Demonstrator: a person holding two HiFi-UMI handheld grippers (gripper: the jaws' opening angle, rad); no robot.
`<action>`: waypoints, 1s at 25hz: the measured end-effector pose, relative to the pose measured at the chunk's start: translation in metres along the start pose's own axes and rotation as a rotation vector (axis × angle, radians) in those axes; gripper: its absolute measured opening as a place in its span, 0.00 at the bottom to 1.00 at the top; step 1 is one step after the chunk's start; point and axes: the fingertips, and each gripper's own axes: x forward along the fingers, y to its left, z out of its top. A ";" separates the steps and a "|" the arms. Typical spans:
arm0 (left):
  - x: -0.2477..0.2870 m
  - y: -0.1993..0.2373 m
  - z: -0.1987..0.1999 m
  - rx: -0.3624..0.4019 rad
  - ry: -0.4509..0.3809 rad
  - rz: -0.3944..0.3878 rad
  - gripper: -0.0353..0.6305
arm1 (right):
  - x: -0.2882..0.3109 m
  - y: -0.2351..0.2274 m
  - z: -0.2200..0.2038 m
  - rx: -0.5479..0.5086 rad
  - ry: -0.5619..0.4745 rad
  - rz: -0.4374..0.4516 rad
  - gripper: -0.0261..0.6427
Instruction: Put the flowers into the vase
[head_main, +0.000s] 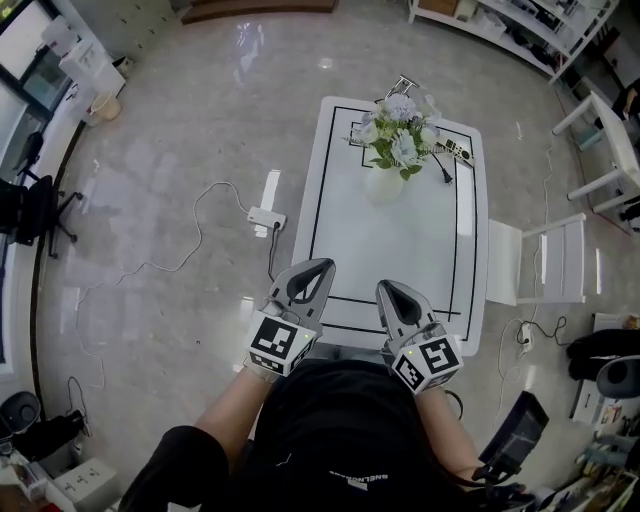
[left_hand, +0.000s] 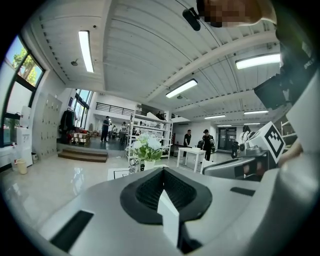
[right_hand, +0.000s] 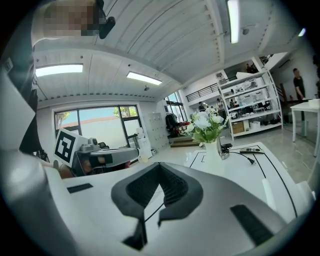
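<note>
Shirt print (head_main: 355, 480) seems too small to read. Left gripper (head_main: 324, 264) and right gripper (head_main: 384, 287) jaws are together, empty. Flowers (head_main: 397, 135) fill the vase (head_main: 384, 186) by the table's (head_main: 400, 255) far edge.

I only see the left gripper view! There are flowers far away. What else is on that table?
Observer: A remote lies right of the vase, beside a black cable.
Operator: Is the other tool holding a flower?
Observer: No. The right tool has its jaws together, with nothing between them.
Operator: Any loose flowers lying around?
Observer: The head view shows none on the table. The flowers all stand in the vase.
</note>
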 end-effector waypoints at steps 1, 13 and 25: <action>-0.002 -0.001 -0.001 -0.005 0.003 0.003 0.06 | 0.000 0.001 0.000 -0.003 0.003 0.009 0.04; -0.006 -0.033 -0.006 -0.013 0.015 0.004 0.06 | -0.005 0.009 0.003 -0.043 0.021 0.073 0.04; -0.001 -0.055 -0.011 -0.003 0.044 0.002 0.06 | -0.019 0.009 0.005 -0.098 0.022 0.094 0.04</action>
